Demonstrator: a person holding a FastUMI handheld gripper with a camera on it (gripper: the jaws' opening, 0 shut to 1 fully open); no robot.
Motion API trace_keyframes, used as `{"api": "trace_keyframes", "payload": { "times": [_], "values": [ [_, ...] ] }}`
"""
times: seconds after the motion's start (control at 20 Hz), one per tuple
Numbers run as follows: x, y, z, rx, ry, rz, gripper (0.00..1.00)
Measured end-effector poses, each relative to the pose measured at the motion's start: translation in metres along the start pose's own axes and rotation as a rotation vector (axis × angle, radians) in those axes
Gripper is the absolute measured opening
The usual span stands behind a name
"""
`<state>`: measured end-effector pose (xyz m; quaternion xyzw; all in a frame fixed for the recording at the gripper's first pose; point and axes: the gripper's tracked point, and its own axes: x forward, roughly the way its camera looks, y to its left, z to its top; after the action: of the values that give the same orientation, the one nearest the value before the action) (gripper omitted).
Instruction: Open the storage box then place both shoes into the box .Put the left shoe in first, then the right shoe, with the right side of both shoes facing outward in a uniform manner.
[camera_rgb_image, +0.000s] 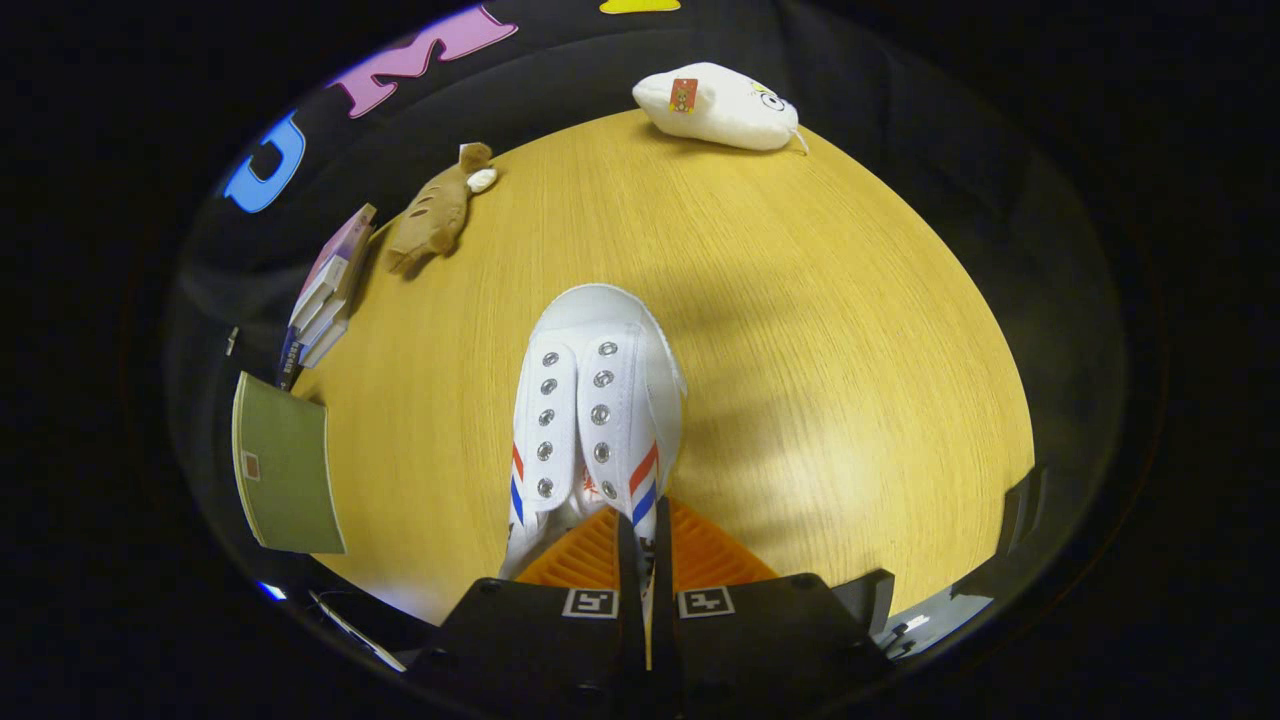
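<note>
White shoe dead ahead, heel end pinched between the fingers, toe aimed straight away along the gripper's own line. Long axis matched to the fingers, then, so any turn of the wrist swings the whole shoe with it. Laceless, rows of metal eyelets running up both flaps, red and blue diagonal stripes on each flank near the collar. Seemingly lifted clear above the wooden table, shadow spread beneath and to the right.

Gripper nearly closed, fingers clamped on a thin edge of the shoe's collar. Square coded markers on the finger mounts, not readable as text.

No storage box anywhere ahead; likely needs a swing round to find it.

Further out: green book and stacked books at the left rim, brown plush toy beyond, white plush toy at the far edge with a small red tag, print too small to read.
</note>
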<state>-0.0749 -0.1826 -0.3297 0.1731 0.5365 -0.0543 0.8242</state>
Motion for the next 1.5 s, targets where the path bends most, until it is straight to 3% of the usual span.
{"api": "trace_keyframes", "payload": {
  "times": [0.35,0.85,1.1,1.5],
  "values": [
    [-0.052,0.094,0.002,-0.022,-0.045,0.058,0.07],
    [-0.14,0.304,-0.001,-0.033,-0.122,0.255,0.07],
    [-0.147,0.399,-0.017,-0.14,-0.108,0.274,0.07],
    [-0.107,0.502,-0.057,-0.221,-0.043,0.308,0.07]
  ]
}}
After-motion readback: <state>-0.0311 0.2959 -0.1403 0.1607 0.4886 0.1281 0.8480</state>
